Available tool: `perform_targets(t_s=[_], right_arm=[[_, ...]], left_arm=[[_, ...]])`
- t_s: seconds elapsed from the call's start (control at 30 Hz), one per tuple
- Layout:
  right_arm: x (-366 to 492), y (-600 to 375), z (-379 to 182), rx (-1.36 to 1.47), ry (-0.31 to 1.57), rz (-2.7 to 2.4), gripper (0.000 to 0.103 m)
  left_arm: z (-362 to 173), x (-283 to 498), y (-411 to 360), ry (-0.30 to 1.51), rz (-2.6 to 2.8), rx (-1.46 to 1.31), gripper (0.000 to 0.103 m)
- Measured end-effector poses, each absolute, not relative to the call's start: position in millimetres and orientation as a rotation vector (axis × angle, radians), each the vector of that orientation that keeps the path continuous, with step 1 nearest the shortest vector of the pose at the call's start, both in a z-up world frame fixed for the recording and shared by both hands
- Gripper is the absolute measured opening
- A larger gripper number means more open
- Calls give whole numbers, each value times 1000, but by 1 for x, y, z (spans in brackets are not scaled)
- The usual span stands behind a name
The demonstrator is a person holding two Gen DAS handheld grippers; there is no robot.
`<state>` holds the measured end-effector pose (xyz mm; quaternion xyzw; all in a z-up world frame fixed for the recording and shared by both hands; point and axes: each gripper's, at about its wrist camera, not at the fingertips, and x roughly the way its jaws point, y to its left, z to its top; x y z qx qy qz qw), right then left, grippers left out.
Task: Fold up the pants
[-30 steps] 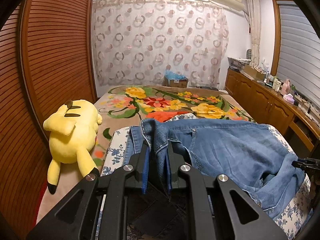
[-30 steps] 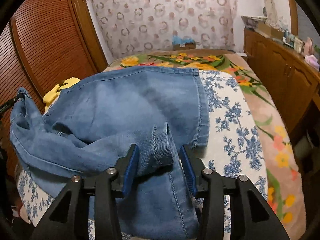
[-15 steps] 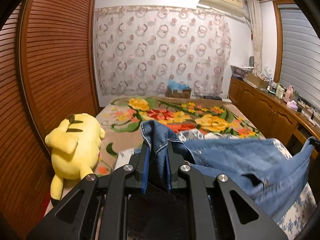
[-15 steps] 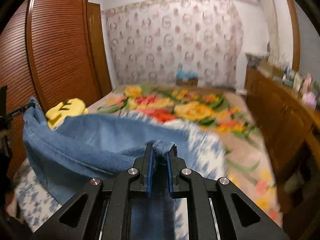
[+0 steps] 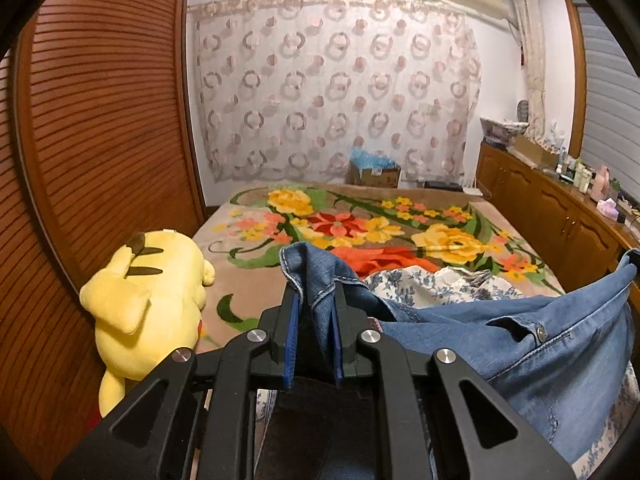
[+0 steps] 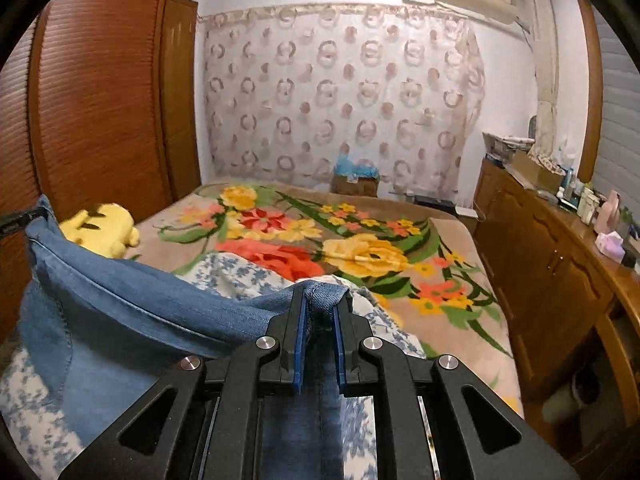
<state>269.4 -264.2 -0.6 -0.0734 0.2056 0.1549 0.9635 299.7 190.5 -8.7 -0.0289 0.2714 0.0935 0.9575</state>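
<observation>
- Your right gripper (image 6: pixel 319 308) now pinches a bunched edge of the jeans (image 6: pixel 132 292) between its blue pads; a second ago its jaws stood wider around a cuff lying flat on the pile, and they have just been closing on the denim.
- Your left gripper (image 5: pixel 313 300) clamps a stitched corner of the jeans (image 5: pixel 520 332), as it did a second ago.
- The jeans were heaped on the blue-flowered sheet (image 5: pixel 424 280) before; now they hang lifted and stretched between your two grippers, above the near end of the bed.
- Both views have risen: more of the floral blanket (image 6: pixel 360 240) and the circle-patterned curtain (image 6: pixel 340 92) shows than earlier.
- The yellow plush toy (image 5: pixel 148 296) lies on the blanket by the slatted wardrobe door (image 5: pixel 96 120), unmoved.
- No brand, label or writing is readable; the cardboard box (image 5: pixel 374 174) by the curtain is too small to read.
</observation>
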Motion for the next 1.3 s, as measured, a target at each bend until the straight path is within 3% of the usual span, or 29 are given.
perform_targets(t_s=[0.17, 0.23, 0.3, 0.4, 0.47, 0.53, 0.67, 0.73, 0.77, 1.13, 1.3], right_arm=[[300, -235, -8, -202, 487, 272, 12], [316, -228, -18, -216, 536, 257, 12], [325, -220, -22, -210, 579, 250, 12], [323, -215, -22, -206, 619, 236, 25], [313, -217, -17, -189, 619, 233, 42], [305, -221, -5, -176, 621, 231, 48], [280, -240, 0, -150, 622, 239, 49], [262, -251, -2, -134, 623, 258, 49], [256, -254, -4, -127, 624, 263, 50], [195, -292, -14, -39, 687, 298, 53], [199, -292, -23, -22, 738, 283, 54]], left_arm=[[-30, 323, 191, 647, 186, -69, 20], [-37, 325, 189, 687, 186, -63, 28], [-41, 320, 188, 704, 191, -54, 44], [-41, 305, 187, 707, 191, -41, 49], [-39, 295, 190, 708, 187, -45, 49], [-38, 285, 192, 719, 179, -49, 49], [-41, 267, 192, 743, 153, -37, 50], [-47, 260, 191, 758, 132, -36, 71], [-51, 257, 190, 762, 121, -42, 88], [-92, 234, 190, 826, 93, -73, 88], [-103, 229, 196, 850, 103, -72, 76]])
